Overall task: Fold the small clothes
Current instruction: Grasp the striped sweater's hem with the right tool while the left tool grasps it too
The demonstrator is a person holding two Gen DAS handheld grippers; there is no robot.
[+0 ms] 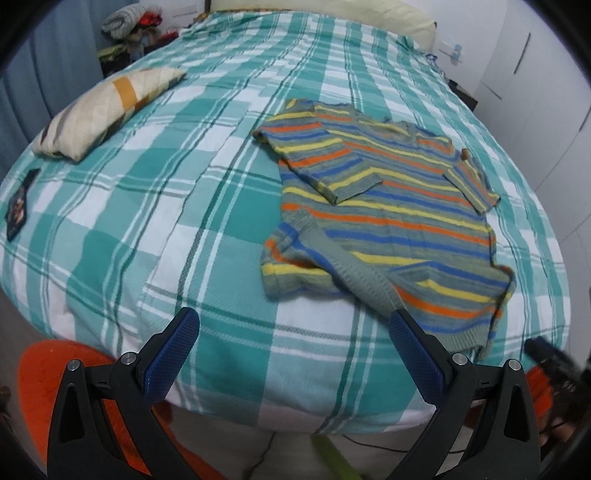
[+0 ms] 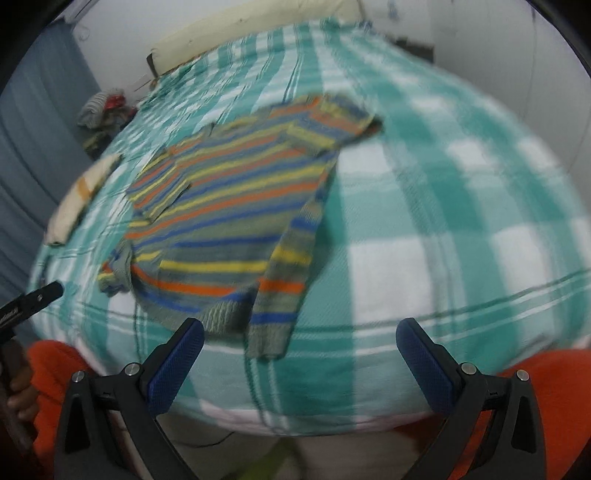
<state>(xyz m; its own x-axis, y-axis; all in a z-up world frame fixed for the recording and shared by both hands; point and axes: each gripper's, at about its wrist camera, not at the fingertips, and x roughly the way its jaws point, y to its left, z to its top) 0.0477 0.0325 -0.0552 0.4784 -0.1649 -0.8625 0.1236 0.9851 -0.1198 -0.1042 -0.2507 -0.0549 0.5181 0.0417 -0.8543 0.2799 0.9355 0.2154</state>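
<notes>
The bed (image 1: 184,206) filled both views, covered by a teal-and-white plaid sheet with a cream headboard cushion (image 1: 332,14) along its far end. White cupboard doors (image 1: 535,74) lined the right side of the room; a grey-blue curtain (image 2: 33,155) hung on the left.

A folded cream pillow (image 1: 107,107) lay on the far left of the bed, and a small dark patch-like item (image 1: 18,205) lay nearer, at the left edge. A pile of clothes (image 1: 129,26) sat beyond the bed's far left corner.

The striped sweater (image 1: 388,206) lay spread on the right half of the bed, sleeves folded across its body, its hem near the near edge.

The left gripper (image 1: 293,332) hovered above the near edge with jaws wide apart and nothing between them. The right gripper (image 2: 299,339) was likewise wide and empty, its view blurred. An orange sleeve (image 2: 55,387) and a hand (image 2: 22,391) showed at the near left.
</notes>
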